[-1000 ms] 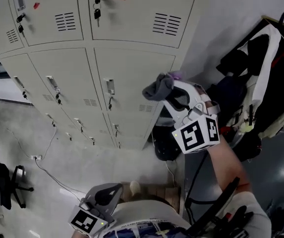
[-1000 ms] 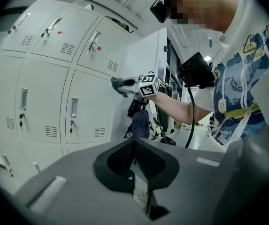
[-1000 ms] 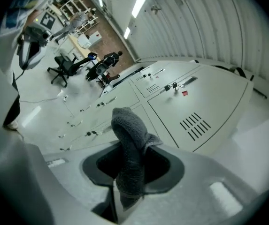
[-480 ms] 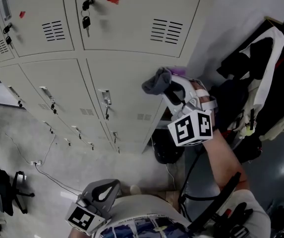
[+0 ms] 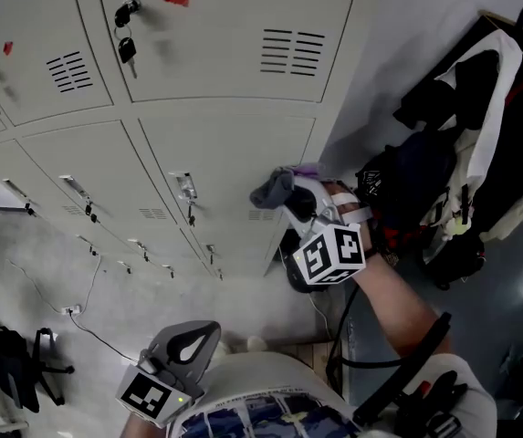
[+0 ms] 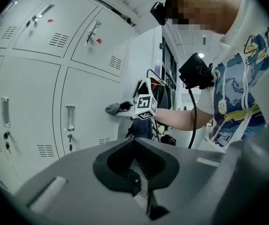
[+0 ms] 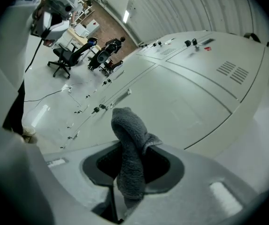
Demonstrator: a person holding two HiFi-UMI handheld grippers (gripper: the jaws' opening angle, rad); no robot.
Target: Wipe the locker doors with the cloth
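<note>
Beige locker doors [image 5: 224, 153] fill the upper left of the head view. My right gripper [image 5: 290, 199] is shut on a grey cloth [image 5: 271, 188], and the bunched cloth is held at the right edge of the middle-row door, beside its small vent. In the right gripper view the cloth [image 7: 129, 139] stands up from the jaws of my right gripper [image 7: 125, 198], with the door [image 7: 181, 107] just beyond it. My left gripper [image 5: 188, 347] hangs low by the person's waist, away from the lockers. Seen in its own view, the left gripper [image 6: 137, 188] has its jaws together on nothing.
Dark clothes and bags [image 5: 462, 153] hang on a rack right of the lockers. A black bag [image 5: 305, 276] sits on the floor under my right gripper. Keys [image 5: 126, 46] hang from an upper door's lock. A cable [image 5: 78, 308] and an office chair [image 5: 15, 368] lie at lower left.
My right gripper has moved down the locker front with the cloth, from the upper part of the middle door towards its lower right. The left gripper has stayed low.
</note>
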